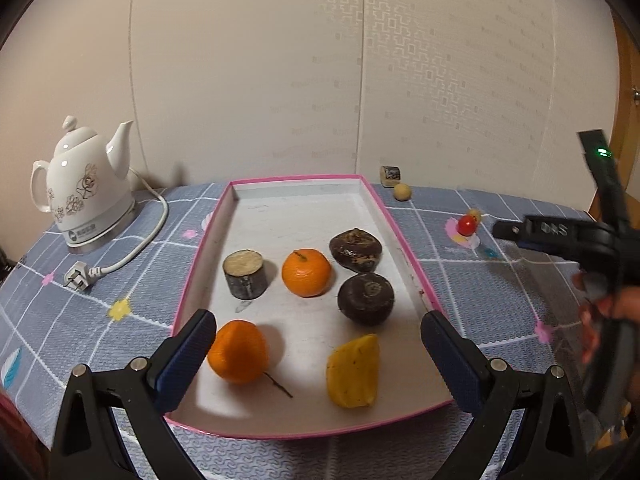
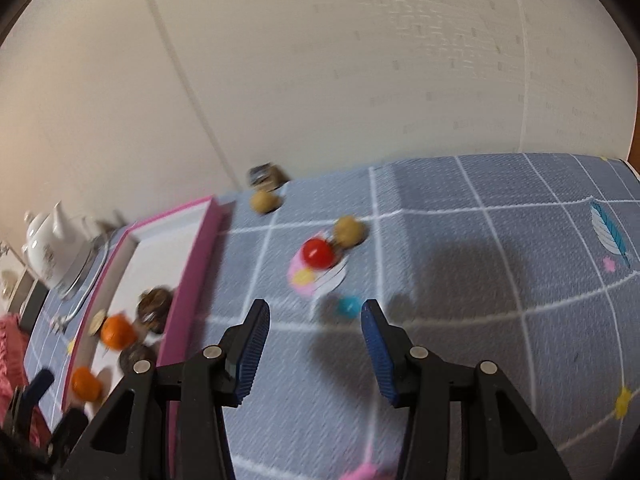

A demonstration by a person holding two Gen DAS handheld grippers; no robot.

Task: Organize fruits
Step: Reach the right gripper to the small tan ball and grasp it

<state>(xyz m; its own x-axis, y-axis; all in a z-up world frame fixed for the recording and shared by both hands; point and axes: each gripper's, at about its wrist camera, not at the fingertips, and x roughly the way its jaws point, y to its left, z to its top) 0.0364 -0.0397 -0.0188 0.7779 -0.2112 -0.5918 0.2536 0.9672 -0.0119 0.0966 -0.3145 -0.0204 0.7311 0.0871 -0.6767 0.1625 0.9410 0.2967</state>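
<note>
The right gripper (image 2: 314, 350), jaws spread and empty, points at the small, round, glossy red cherry tomato (image 2: 317, 253) lying just above it at frame centre, on the surface outside the pink-rimmed tray (image 2: 196, 264); the left gripper (image 1: 316, 356), jaws also spread, hovers over the tray

White floral kettle (image 1: 82, 188) with its unplugged cord (image 1: 120, 256) on the grey checked tablecloth (image 1: 80, 320), beside a patterned wall (image 1: 440, 80)
</note>
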